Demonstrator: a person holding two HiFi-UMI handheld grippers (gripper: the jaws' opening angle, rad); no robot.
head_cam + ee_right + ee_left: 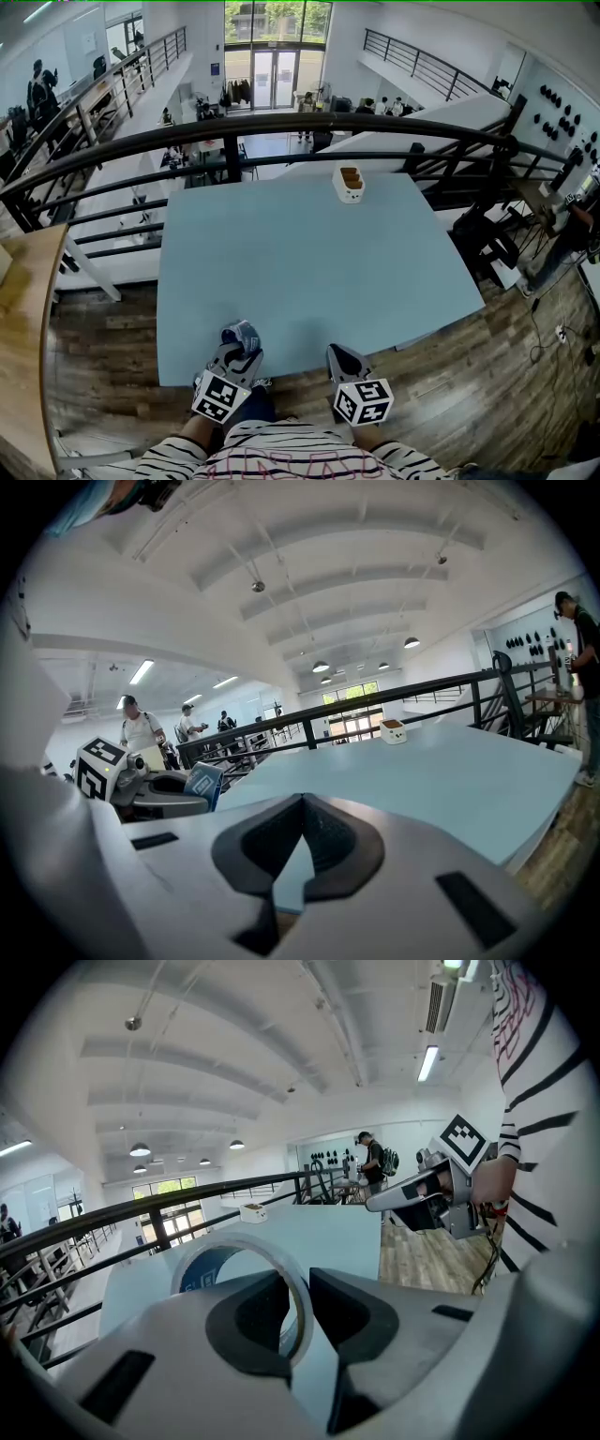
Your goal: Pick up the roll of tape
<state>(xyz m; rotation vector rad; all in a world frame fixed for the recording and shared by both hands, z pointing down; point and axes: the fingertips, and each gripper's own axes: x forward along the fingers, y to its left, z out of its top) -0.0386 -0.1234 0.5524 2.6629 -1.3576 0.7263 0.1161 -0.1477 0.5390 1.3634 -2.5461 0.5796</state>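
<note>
The left claw is clamped on the wall of the roll of tape, which stands upright between its jaws, with the desk stretching ahead. The grasp looks done; lifting it clear may remain. Beside it, the right claw is closed and empty.

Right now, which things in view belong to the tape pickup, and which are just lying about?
Part of the job:
- roll of tape, clamped by its wall in the left gripper

Just there:
- right gripper, jaws together on nothing
- small white box, at the far edge of the blue table
- black railing beyond the table
</note>
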